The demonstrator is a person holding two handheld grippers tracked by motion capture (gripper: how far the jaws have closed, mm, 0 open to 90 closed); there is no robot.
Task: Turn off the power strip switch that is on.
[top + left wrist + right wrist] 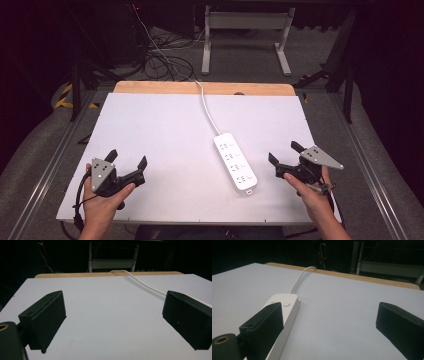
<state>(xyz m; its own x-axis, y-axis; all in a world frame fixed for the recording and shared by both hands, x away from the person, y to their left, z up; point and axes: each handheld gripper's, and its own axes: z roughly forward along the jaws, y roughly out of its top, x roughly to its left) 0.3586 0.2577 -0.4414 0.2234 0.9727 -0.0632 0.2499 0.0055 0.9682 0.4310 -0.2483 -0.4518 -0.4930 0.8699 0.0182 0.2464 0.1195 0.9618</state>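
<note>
Table (150, 125) first: a wide white sheet covers it, with a strip of bare wood along the far edge. Power strip (235, 161) lies flat right of the middle, its white cord (206, 105) running off over that far edge. Left gripper (128, 161) rests near the front left corner, well apart from the strip, jaws spread wide with nothing between them. Right gripper (283, 152) sits just beside the strip's near end, jaws likewise wide apart and holding nothing.
</note>
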